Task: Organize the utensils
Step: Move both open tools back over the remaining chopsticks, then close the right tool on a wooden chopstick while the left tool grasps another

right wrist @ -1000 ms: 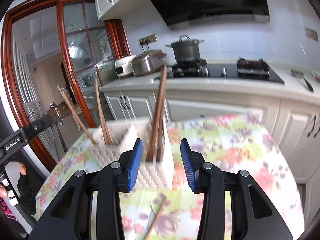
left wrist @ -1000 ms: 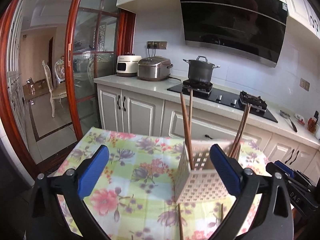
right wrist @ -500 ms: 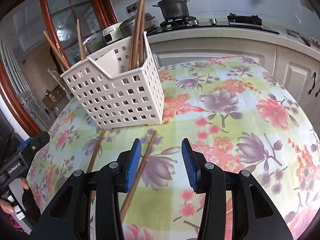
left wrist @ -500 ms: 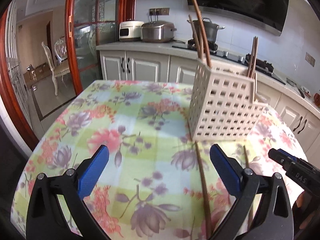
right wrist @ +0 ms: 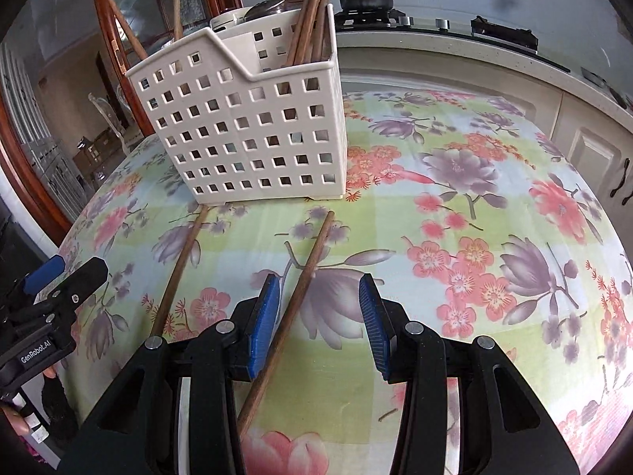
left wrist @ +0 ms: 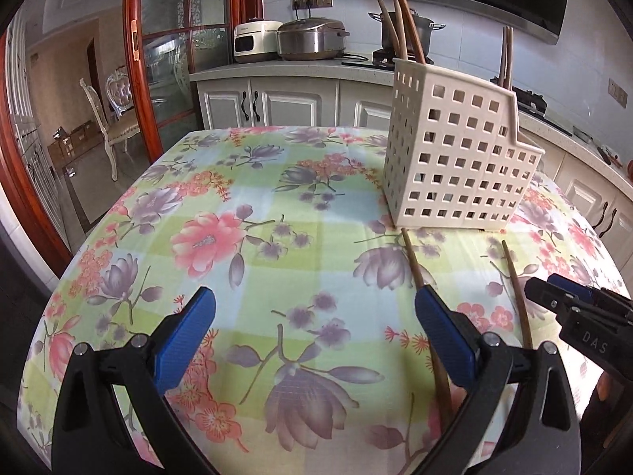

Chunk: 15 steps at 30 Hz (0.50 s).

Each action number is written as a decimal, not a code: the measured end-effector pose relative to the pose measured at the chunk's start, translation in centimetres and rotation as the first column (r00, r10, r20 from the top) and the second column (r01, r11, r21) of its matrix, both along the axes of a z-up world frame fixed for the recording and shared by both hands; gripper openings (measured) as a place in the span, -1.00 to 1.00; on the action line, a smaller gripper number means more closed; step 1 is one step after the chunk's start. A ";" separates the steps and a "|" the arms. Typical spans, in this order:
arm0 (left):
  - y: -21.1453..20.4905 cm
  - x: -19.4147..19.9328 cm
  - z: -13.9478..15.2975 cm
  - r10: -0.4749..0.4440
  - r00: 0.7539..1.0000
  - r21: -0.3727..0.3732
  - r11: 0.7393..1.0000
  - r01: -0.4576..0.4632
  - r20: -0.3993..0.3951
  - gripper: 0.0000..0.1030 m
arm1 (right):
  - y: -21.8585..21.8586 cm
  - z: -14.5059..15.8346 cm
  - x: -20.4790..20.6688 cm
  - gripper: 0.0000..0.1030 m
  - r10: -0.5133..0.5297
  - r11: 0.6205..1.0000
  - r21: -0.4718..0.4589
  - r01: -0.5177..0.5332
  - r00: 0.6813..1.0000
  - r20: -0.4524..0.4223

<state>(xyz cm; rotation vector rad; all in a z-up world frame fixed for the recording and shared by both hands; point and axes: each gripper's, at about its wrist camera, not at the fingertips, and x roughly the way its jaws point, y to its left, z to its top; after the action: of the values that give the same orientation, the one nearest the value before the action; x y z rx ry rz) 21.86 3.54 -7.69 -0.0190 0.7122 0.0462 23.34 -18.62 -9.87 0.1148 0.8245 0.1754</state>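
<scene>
1. Left claw [left wrist: 314, 328]: blue pads spread wide apart, nothing between them but flowered cloth, gripping nothing.
2. Right claw [right wrist: 320, 316]: pads partly open, straddling one loose chopstick [right wrist: 294, 293] on the surface; stick lying close to the left pad, not pinched, clear gap on the right side.
3. Second loose chopstick [right wrist: 180, 265] flat on the cloth to the left of the first, well outside the right claw, running from the basket's front edge toward the camera.
4. White perforated basket [right wrist: 245, 134] standing upright on the flowered tablecloth [right wrist: 474, 206], just beyond the far tips of both loose sticks.
5. More chopsticks [right wrist: 310, 8] standing upright in the basket's lower right compartment; a few others [right wrist: 122, 27] leaning out of the taller left part.
6. Seen from the left wrist: same basket [left wrist: 459, 158] ahead and to the right, both loose sticks pointing at its base, the nearer one passing under the left claw's right pad.
</scene>
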 end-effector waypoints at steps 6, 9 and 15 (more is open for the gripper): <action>-0.2 0.0 -0.6 -0.013 1.000 0.007 1.000 0.013 -0.020 0.90 | 1.6 -0.3 0.7 -0.27 0.023 0.998 -0.053 -0.024 1.000 -0.019; -0.3 0.0 -0.8 -0.018 0.999 0.012 1.000 0.018 -0.028 0.90 | 2.4 -0.7 0.9 -0.35 0.021 0.994 -0.110 -0.025 0.999 -0.039; -0.2 0.0 -0.9 -0.015 0.999 0.008 1.000 0.015 -0.035 0.90 | 2.1 -0.7 1.0 -0.75 0.007 0.988 -0.153 -0.012 0.999 -0.034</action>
<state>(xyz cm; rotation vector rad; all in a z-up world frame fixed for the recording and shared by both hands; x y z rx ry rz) 21.87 3.35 -8.54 -0.0055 0.7468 0.0354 24.30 -16.56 -10.55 -0.0310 0.8691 0.1190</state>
